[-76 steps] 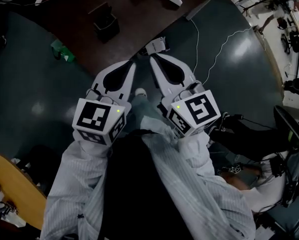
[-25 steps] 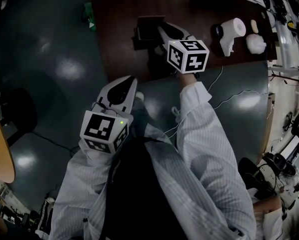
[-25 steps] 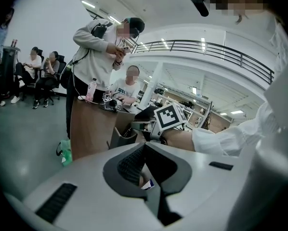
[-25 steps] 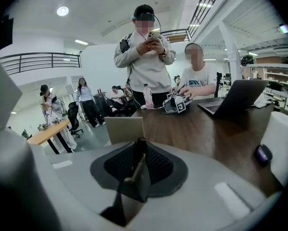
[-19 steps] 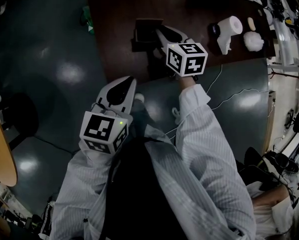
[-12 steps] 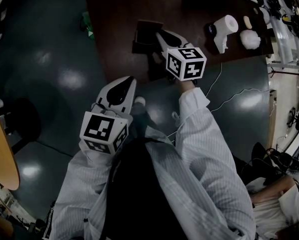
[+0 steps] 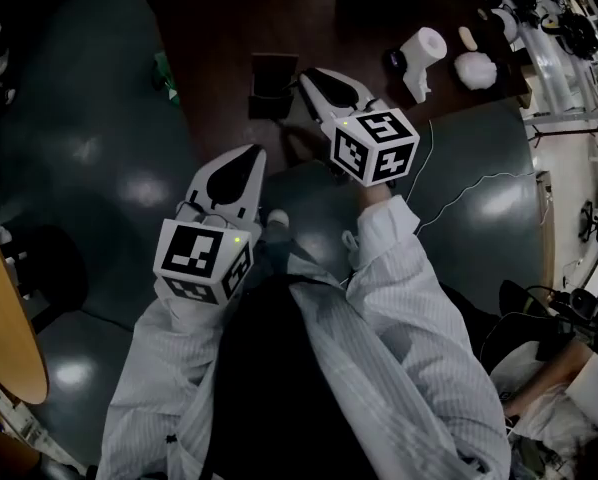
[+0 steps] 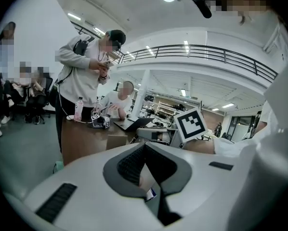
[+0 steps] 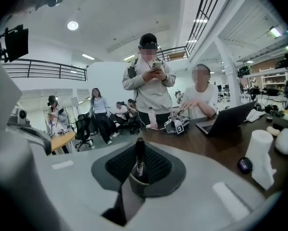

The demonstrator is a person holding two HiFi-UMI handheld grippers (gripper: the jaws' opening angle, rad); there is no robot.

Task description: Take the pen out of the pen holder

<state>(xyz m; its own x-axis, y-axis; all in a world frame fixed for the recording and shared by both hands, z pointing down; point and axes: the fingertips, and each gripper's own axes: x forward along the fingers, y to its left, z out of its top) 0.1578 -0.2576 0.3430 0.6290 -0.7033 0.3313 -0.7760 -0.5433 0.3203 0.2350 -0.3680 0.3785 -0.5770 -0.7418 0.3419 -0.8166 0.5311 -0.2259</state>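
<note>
My right gripper point(image 7: 307, 75) reaches over the dark wooden table point(image 7: 219, 38), just right of the black square pen holder point(image 7: 271, 78). In the right gripper view a black pen point(image 9: 139, 159) stands upright between the pads, and my right gripper point(image 9: 139, 150) is shut on it. The head view does not show the pen, which the jaws cover. My left gripper point(image 7: 250, 153) hangs lower, in front of the table edge and over the floor. Its tips meet with nothing in them. From my left gripper point(image 8: 144, 146) I see the right gripper's marker cube point(image 8: 190, 124).
On the table's right part stand a white tape dispenser point(image 7: 420, 54), a white lump point(image 7: 474, 69) and a dark mouse point(image 9: 244, 165). At the far side are people, a laptop point(image 9: 226, 120) and a bottle point(image 9: 152, 117). A cable point(image 7: 459, 190) crosses the floor.
My right gripper has come up and away from the pen holder, to its right, with the pen. The left gripper has risen a little.
</note>
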